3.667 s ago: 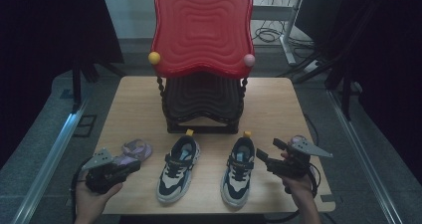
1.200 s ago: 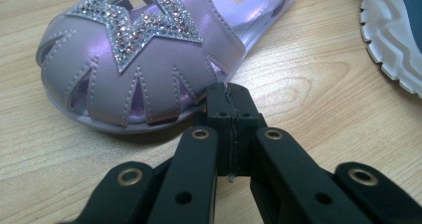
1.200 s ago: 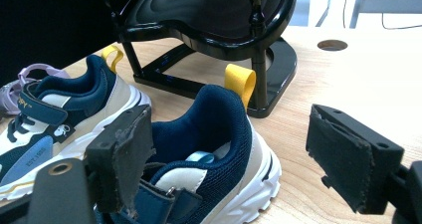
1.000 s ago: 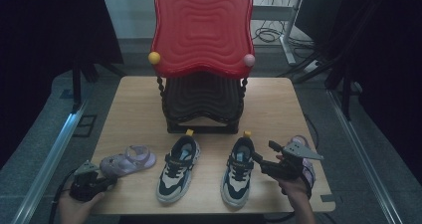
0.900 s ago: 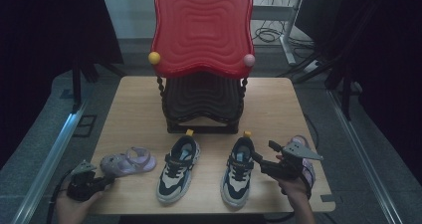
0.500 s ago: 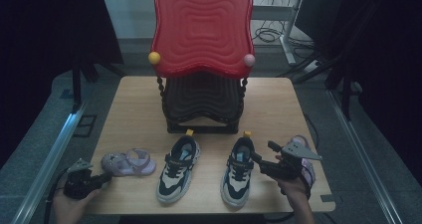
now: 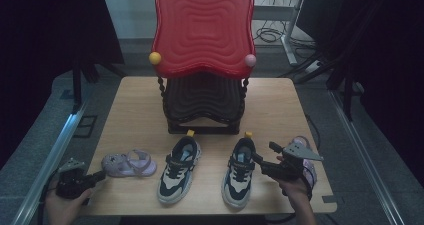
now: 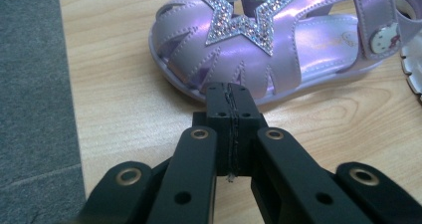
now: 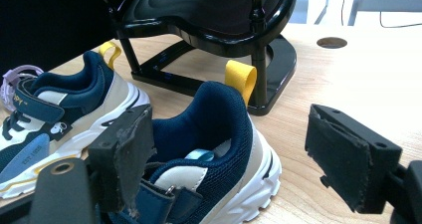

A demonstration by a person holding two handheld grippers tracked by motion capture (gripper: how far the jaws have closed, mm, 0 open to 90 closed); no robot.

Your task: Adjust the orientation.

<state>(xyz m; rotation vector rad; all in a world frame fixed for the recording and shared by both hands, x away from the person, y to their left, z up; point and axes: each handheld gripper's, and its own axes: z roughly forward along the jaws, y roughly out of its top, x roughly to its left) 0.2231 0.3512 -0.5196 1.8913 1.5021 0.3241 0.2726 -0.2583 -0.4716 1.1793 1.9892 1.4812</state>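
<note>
Left tool (image 8: 230,97) beside table edge (image 8: 67,89)

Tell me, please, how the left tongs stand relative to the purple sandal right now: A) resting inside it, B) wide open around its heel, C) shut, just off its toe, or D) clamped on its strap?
C: in the left gripper view the left tongs have their jaws pressed together with nothing between them, tips just short of the toe of the purple star sandal.
</note>
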